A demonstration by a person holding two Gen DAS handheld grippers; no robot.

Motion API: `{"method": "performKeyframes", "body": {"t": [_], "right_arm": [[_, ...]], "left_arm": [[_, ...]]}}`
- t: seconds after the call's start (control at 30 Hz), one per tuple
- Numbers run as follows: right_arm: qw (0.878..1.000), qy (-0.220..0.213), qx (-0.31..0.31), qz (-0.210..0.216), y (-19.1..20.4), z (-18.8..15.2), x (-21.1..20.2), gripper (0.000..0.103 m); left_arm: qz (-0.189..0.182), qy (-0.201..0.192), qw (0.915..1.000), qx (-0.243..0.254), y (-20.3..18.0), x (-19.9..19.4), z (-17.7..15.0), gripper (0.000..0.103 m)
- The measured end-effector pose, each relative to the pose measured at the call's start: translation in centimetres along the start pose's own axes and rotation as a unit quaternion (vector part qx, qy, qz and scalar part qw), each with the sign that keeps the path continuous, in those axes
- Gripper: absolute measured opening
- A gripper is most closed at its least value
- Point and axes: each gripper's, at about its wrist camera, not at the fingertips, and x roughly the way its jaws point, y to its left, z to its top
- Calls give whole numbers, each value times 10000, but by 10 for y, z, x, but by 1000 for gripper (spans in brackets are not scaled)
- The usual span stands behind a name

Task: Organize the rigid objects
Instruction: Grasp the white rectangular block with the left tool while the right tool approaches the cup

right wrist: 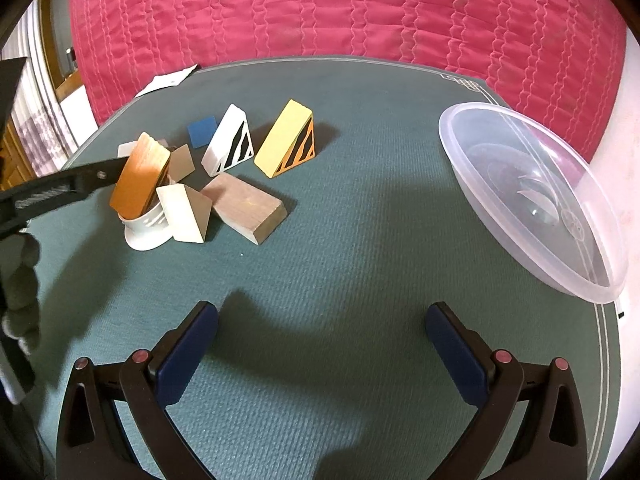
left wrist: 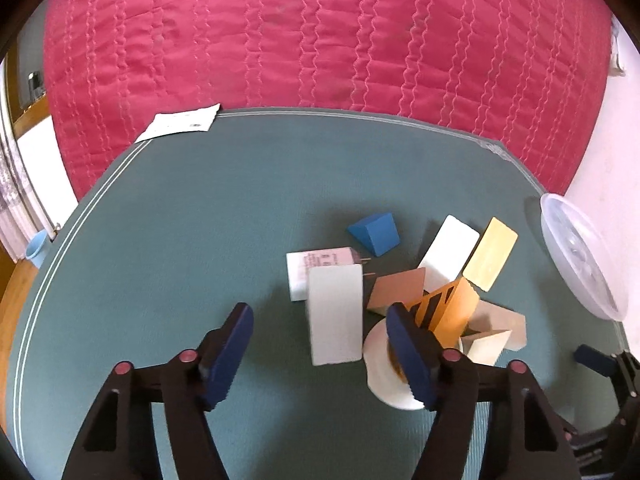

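A heap of rigid blocks lies on the green mat (left wrist: 180,220). In the left wrist view I see a white block (left wrist: 335,314), a white charger (left wrist: 310,266), a blue wedge (left wrist: 374,233), a white wedge (left wrist: 450,254), a yellow wedge (left wrist: 491,253), an orange wedge (left wrist: 450,312) and a white cup (left wrist: 382,364). My left gripper (left wrist: 320,354) is open above the white block. In the right wrist view the orange wedge (right wrist: 140,178) leans in the cup (right wrist: 146,226). My right gripper (right wrist: 322,344) is open and empty over bare mat.
A clear plastic bowl (right wrist: 532,208) stands at the mat's right edge, also in the left wrist view (left wrist: 576,256). A brown block (right wrist: 250,208) and cream wedge (right wrist: 184,214) lie by the cup. A red quilted bedspread (left wrist: 320,32) lies behind. A white paper (left wrist: 180,122) sits at the far left corner.
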Motion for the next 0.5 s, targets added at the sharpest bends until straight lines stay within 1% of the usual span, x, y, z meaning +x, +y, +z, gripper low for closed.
{"method": "performKeyframes", "body": {"t": [0.03,0.17,0.23,0.3,0.33,0.5], "right_arm": [[10000,-7,13,14,-1,0,0,103],[9999,-44,62,76,-3,0,-2,103],[9999,-62,97,118,-4,0,-3,103],[9997,-107,145,155,-6,0,-4,103],[9996,-142,163,166,-7,-1,-5,103],[9988,-409,140,216,-5,0,-15,103]], "left_arm": [[9,-4,10000,0,-1,1,-1,63],[-1,109,9999,-87,2,13,-1,52],[-75,168,9997,-143,4,18,-2,44],[-187,158,9995,-203,6,19,-3,39],[-232,139,9995,-193,5,17,-3,34],[-347,118,9989,-296,13,10,-8,34]]}}
